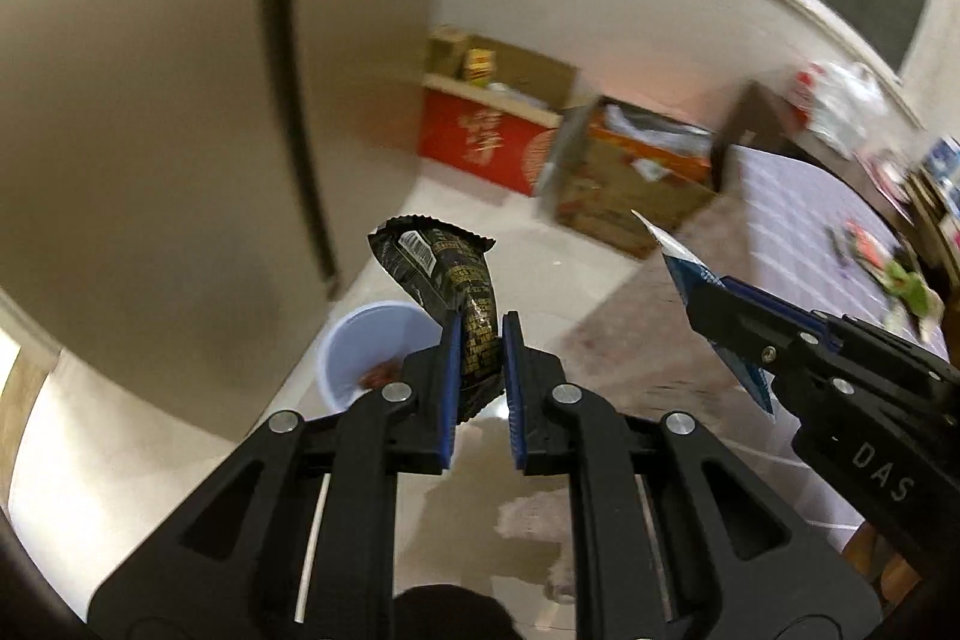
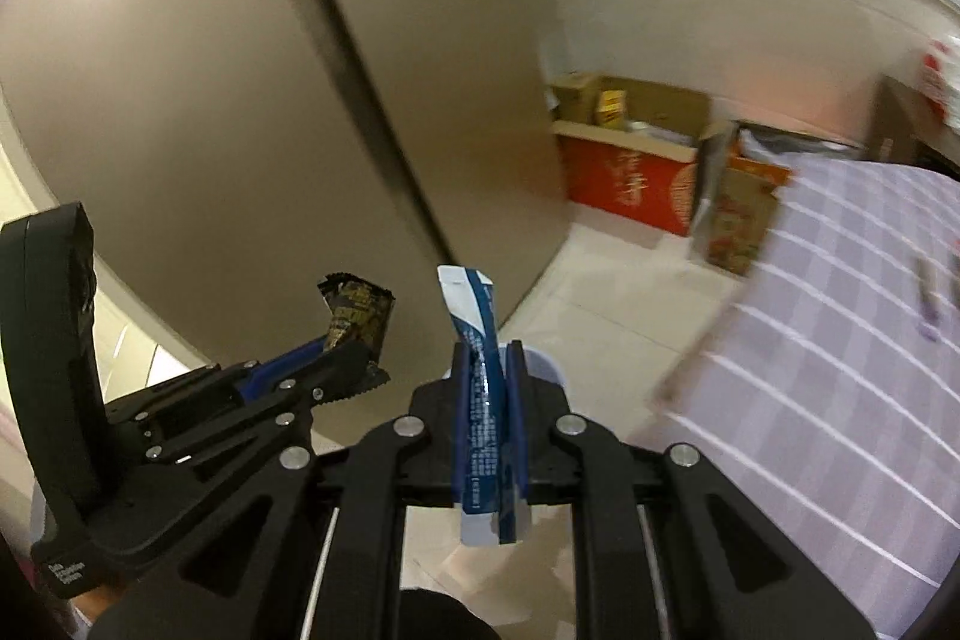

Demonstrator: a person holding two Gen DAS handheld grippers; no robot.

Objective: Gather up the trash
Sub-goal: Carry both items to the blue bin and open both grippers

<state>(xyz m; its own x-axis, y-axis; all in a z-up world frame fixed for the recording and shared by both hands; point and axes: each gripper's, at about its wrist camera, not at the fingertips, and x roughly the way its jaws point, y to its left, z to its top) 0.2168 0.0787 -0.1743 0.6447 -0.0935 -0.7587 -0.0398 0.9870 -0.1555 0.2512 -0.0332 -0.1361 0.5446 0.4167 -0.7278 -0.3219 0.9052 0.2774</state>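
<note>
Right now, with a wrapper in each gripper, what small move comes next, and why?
Probably ease the left gripper forward and down over the white bin: its black wrapper is clamped just beside the rim, and the right gripper holds a blue sachet close behind.

Tiled floor (image 1: 528, 244), white bin (image 1: 366, 340), seemingly cardboard boxes (image 1: 624, 196)

Black gold-print wrapper (image 1: 465, 304) upright, crumpled, pinched mid-air above white bin (image 1: 372, 340). Blue-white sachet (image 2: 480, 400) upright, pinched mid-air.
</note>
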